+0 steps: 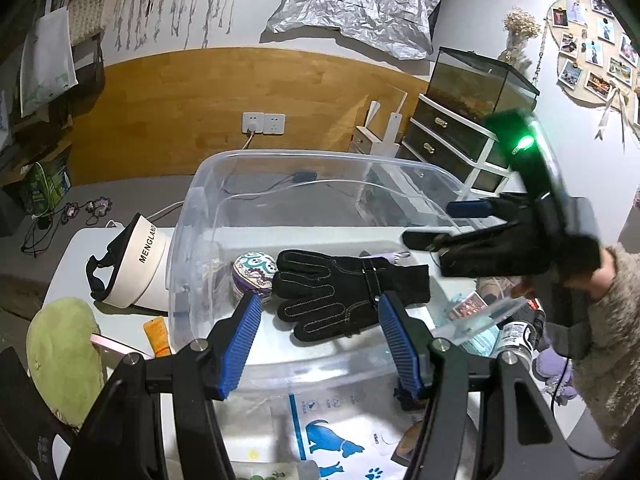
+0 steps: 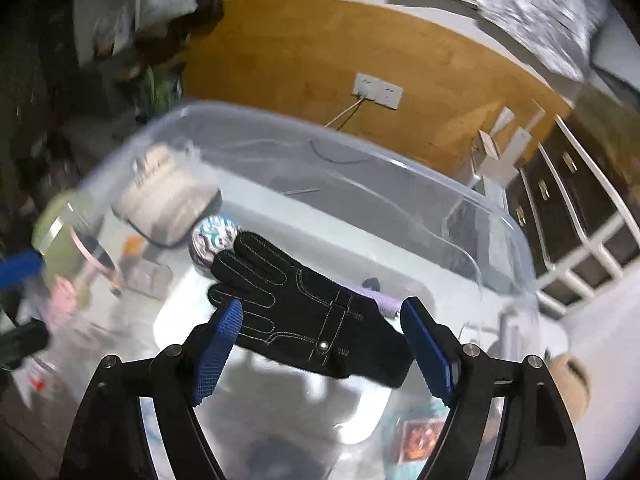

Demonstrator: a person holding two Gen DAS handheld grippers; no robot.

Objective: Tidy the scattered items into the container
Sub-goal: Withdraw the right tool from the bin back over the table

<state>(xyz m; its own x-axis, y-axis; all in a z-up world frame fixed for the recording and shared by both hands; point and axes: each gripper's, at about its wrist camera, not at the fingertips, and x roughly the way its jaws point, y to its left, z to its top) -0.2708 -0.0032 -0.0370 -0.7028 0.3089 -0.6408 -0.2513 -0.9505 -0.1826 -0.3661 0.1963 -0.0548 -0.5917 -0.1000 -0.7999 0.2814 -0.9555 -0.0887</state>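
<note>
Each handheld gripper is a black frame with silver round screw heads and two ribbed blue finger pads. Seen from the left gripper, the right gripper has a black body with a glowing green light and a thin black cable. The person's right sleeve is fuzzy beige fleece.

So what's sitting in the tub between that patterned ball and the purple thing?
A black glove lies flat in the clear tub, its fingertips against the patterned ball and its cuff over the purple item. Both wrist views show it.
</note>
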